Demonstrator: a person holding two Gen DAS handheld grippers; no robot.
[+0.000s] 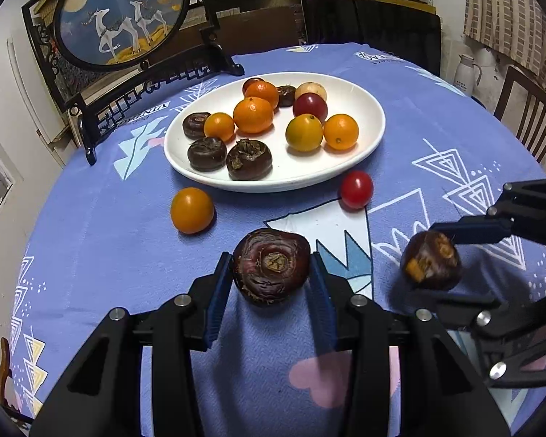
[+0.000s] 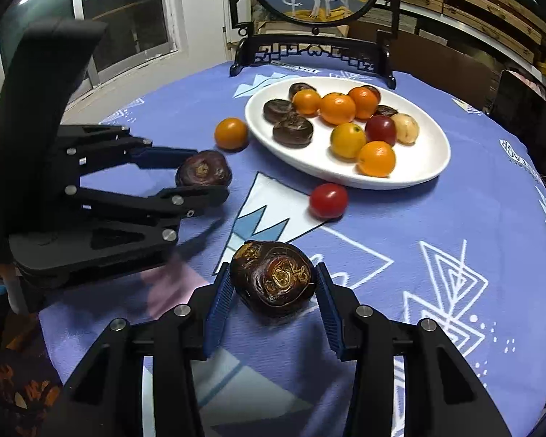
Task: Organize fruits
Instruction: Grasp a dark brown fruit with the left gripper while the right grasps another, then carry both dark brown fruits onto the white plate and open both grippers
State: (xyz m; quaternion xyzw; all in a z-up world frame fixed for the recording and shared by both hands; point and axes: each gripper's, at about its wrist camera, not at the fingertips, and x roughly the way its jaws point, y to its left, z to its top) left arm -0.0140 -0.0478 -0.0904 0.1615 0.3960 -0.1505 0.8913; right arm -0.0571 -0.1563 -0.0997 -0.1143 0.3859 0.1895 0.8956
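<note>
Left gripper [image 1: 272, 267] clamped on dark brown round water chestnut [image 1: 271, 266], right gripper [image 2: 274, 279] likewise pinching second dark brown water chestnut [image 2: 273, 278], both low over blue patterned tablecloth [image 1: 109, 218], probably bound for white oval plate [image 1: 367, 109] holding gathered fruit.

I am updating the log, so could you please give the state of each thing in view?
Left gripper: jaws around a chestnut.
Right gripper: jaws around another chestnut.
Plate: holds mixed fruit.
Orange tomato: loose on cloth.
Red tomato: loose on cloth.
</note>
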